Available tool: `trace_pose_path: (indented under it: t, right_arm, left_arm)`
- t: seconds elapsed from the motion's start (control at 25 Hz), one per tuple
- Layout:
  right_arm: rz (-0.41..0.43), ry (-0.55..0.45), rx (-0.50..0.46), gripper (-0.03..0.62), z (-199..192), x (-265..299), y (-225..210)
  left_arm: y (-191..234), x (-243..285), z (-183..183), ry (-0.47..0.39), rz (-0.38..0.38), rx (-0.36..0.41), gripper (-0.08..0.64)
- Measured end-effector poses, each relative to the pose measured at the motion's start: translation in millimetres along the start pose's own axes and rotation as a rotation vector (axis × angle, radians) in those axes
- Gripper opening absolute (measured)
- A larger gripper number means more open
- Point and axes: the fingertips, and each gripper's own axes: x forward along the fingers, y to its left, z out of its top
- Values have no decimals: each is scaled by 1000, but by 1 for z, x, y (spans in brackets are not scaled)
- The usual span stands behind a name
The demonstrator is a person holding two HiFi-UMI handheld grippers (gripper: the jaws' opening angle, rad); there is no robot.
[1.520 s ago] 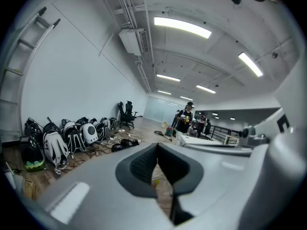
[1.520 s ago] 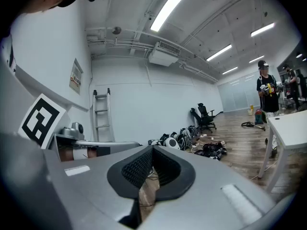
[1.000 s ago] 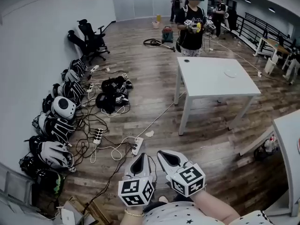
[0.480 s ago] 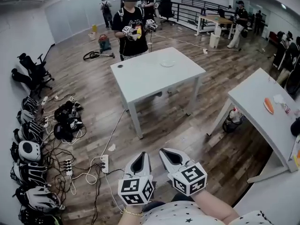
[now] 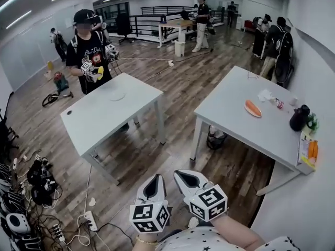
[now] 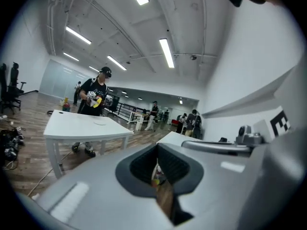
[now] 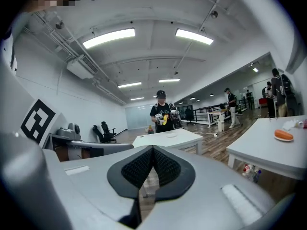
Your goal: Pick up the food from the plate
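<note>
2 tools: L tool [image 5: 155, 181], R tool [image 5: 183, 175]. 3 white tables: L table [image 5: 99, 116], R table [image 5: 235, 116], far table [image 5: 175, 24]. 2 plates: L plate [image 5: 118, 95], R plate [image 5: 258, 114]. 1 orange food [image 5: 253, 107]. 1 person [image 5: 89, 51] near; others far, no. unclear.

The orange food [image 5: 253, 107] on the table [image 5: 230, 114] is too small to identify. The small items [image 5: 276, 103] beside it are unreadable too. The left edge cuts off the helmets [image 5: 17, 224].

View swung right, white table [image 5: 230, 111] with orange food [image 5: 253, 108], maybe sausage, now near
</note>
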Motion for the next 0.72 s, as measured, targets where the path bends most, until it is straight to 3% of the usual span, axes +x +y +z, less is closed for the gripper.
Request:
trace_pose_path:
  t: [0.28,0.72]
  right_arm:
    - [-176,-30,7,-2,2,-58,-147]
    - [-453,-82,122,-1,2,-143,-271]
  left_arm:
    - [-119,118,-20,16,-184,11,8]
    - [-247,197,-33,120,-425,113,8]
